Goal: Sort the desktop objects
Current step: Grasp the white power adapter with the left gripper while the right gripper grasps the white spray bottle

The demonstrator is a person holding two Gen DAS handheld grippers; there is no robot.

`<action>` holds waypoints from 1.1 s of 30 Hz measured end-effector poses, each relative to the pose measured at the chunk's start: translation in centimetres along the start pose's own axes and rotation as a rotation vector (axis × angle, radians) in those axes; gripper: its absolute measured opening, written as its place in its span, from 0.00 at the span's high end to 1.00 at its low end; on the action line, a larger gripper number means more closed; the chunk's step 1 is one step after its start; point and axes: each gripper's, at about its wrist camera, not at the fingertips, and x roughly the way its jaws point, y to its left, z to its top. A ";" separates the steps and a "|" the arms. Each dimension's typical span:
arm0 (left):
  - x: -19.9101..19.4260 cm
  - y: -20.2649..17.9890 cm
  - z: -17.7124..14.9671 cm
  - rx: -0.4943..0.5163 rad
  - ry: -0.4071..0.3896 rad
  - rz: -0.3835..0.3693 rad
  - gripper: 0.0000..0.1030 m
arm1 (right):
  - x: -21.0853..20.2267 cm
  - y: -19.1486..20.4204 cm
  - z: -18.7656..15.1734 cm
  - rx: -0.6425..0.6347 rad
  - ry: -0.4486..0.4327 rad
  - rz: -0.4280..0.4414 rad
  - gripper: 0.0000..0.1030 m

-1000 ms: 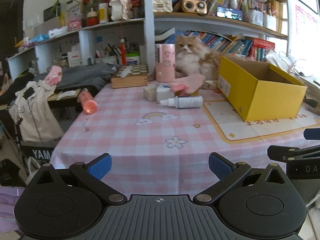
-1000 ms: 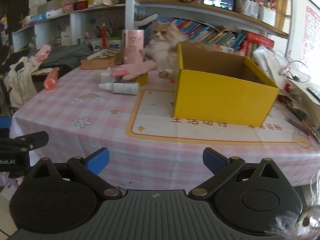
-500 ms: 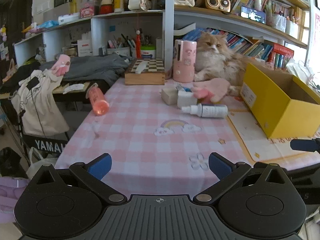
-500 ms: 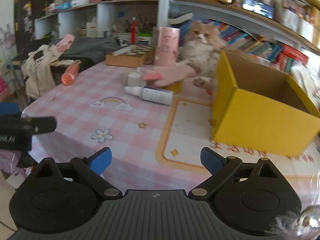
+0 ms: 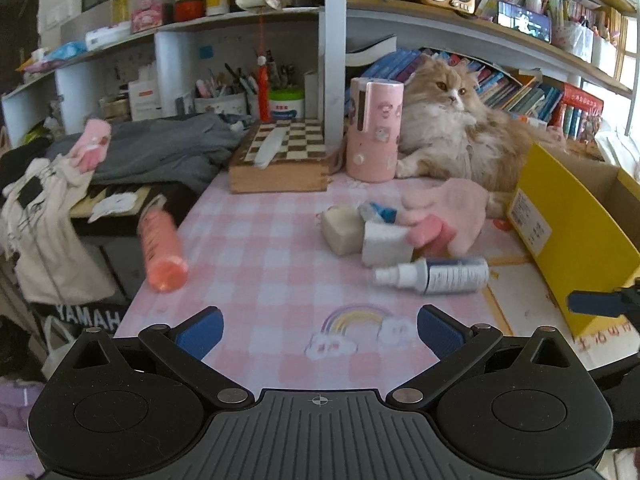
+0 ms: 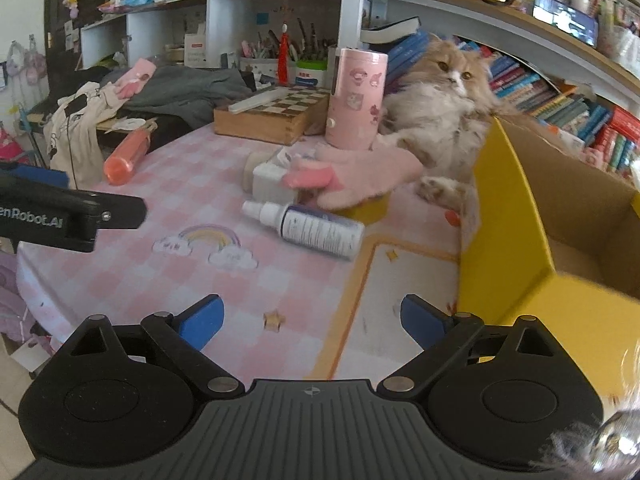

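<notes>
Readable text: "enRobot.AI" on your left gripper's (image 6: 68, 216) arm in the right view; "YAMAH" on a dark case (image 5: 86, 316) off the table's left edge. Bottle label too blurred to read.

Your left gripper (image 5: 318, 330) is spread wide, empty, above the pink checked tablecloth (image 5: 256, 248). Right gripper (image 6: 312, 318) likewise wide, empty.

White spray bottle (image 5: 434, 276) lies on its side ahead and slightly right of the left jaws, apart from them. Pink glove (image 5: 444, 212) drapes over small boxes just behind it. Orange bottle (image 5: 162, 250) lies at the table's left edge. Yellow box (image 6: 560, 240) stands right, open. Cat (image 5: 452, 128) lies behind.
</notes>
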 end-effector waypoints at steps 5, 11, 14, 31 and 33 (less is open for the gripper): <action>2.0 -0.5 2.0 0.010 0.000 -0.009 0.00 | 2.9 -0.7 2.0 0.009 0.010 0.028 0.06; 3.9 -0.8 3.7 0.006 0.011 -0.007 0.00 | 6.2 -1.1 3.6 -0.026 0.033 0.032 0.06; 4.7 -1.0 4.1 0.008 0.023 -0.004 0.00 | 7.7 -1.4 4.1 -0.046 0.058 0.024 0.06; 8.9 -3.0 6.2 0.059 0.093 -0.051 0.00 | 11.5 -2.6 4.9 -0.076 0.145 0.125 0.40; 9.7 -3.4 6.4 0.074 0.113 -0.062 0.01 | 11.0 -2.7 4.9 -0.090 0.154 0.162 0.59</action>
